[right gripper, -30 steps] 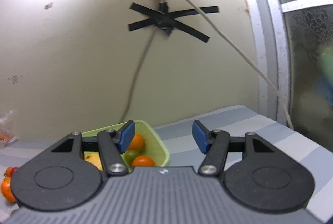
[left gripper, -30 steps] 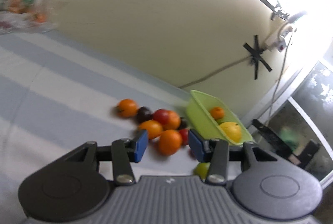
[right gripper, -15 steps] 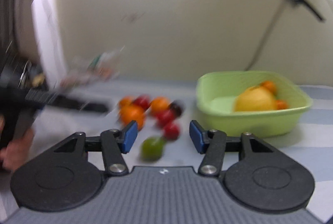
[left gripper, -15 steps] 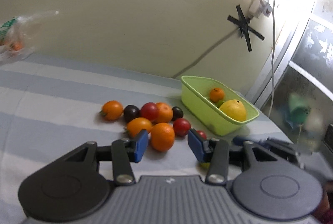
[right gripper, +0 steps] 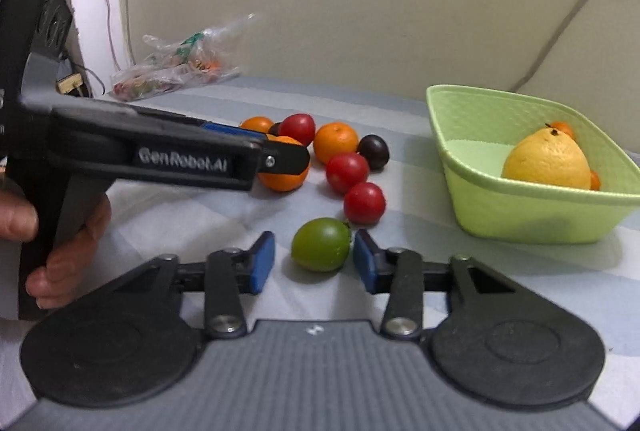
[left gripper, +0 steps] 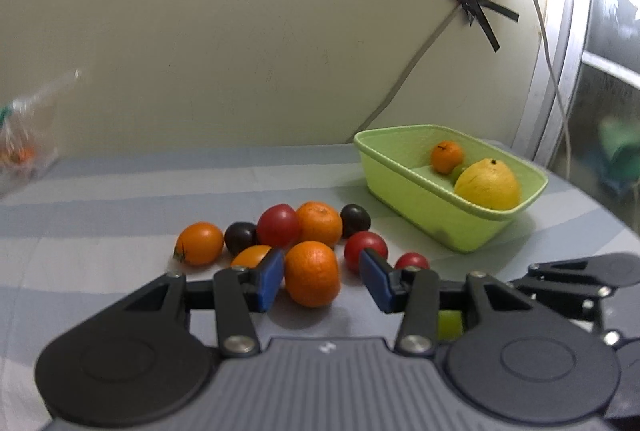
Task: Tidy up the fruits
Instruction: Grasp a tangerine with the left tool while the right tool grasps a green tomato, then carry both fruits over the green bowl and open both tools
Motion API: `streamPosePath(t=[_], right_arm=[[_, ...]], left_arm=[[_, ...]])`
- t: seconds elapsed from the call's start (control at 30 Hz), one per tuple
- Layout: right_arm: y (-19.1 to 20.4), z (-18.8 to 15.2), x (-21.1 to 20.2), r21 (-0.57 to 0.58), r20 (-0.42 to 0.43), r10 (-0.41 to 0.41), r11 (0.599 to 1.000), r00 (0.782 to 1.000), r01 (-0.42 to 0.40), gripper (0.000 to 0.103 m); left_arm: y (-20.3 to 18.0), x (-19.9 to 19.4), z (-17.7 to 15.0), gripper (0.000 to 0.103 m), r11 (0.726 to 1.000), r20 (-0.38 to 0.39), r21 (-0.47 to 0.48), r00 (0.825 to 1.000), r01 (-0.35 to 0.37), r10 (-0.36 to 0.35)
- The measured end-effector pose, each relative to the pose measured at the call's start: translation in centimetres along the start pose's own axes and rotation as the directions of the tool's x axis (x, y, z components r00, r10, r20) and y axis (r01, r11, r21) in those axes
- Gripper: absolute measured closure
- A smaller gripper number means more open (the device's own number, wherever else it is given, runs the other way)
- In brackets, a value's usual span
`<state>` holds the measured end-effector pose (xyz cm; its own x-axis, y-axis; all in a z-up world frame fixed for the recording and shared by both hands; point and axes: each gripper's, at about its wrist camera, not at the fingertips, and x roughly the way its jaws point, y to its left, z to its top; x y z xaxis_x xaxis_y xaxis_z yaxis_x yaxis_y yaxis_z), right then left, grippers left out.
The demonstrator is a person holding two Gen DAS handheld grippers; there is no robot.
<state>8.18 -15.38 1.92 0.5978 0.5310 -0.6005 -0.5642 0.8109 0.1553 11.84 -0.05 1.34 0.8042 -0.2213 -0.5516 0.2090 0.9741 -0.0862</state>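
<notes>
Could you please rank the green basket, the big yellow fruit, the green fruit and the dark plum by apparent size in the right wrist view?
1. green basket
2. yellow fruit
3. green fruit, though nearness enlarges it
4. dark plum

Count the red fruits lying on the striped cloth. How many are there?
3. One red fruit sits at the back beside an orange, a second in the middle by the dark fruit, a third nearest the green fruit. Others could be hidden.

Each tool has a ribbed grey housing, two black round-ended link plates with silver screws, and blue-padded fingertips (right gripper: 262, 263). The left tool (left gripper: 322, 281) carries white "GenRobot.AI" lettering on its black side arm. A bare hand (right gripper: 60, 231) wraps its handle.
</notes>
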Motion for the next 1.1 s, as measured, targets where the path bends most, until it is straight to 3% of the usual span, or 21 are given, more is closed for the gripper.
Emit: streamPosePath(t=[0.03,0.1,0.2,0.43,0.63,0.73,0.83,1.1], right_arm=[[-0.2,0.0,0.0,0.016,0.003,-0.002,1.0,1.0,0.002,0.069],[-0.4,-0.2,-0.2,0.038,0.008,0.009,0.999,1.0,-0.009,0.07],[-0.4,-0.4,-1.0,0.03,0.043,0.018,0.999,0.999,-0.019,0.07],[-0.4,-1.0,-3.3,0.014,0.146,-0.014,1.0,0.989,0.012,0.07],[-2.2,-0.6,-4.8,0.061,0.254,-0.106,0.994,0.961,0.094,0.07],[-3.8,0.0,-5.2,0.101,0.298,-0.15,0.987,0.943,0.125,0.07],[-5.6,1.0,-4.5,0.122,0.305,-0.168,0.983,0.937,0.136,0.07],[-7.5,1.1,-2.5,0.129,0.291,-0.265,0.963,0.919,0.237,0.07]], left_arm=[[-0.3,0.1,0.0,0.062,1.0,0.003,0.015,1.0,-0.015,0.015],[-0.8,-0.1,-0.1,0.075,0.998,0.019,0.044,0.999,-0.039,0.038],[-0.5,-0.7,-0.3,0.076,0.999,0.012,0.023,0.999,-0.03,0.03],[1.2,-3.0,-1.1,0.077,0.982,0.027,-0.138,0.991,0.132,-0.129],[2.3,-3.0,0.9,0.077,0.924,0.058,-0.272,0.963,0.269,-0.264],[1.5,-2.0,2.8,0.077,0.913,0.065,-0.27,0.952,0.306,-0.3],[0.3,-0.5,4.9,0.077,0.91,0.076,-0.253,0.944,0.33,-0.321],[-1.7,3.9,7.6,0.077,0.909,0.056,-0.248,0.942,0.335,-0.332]])
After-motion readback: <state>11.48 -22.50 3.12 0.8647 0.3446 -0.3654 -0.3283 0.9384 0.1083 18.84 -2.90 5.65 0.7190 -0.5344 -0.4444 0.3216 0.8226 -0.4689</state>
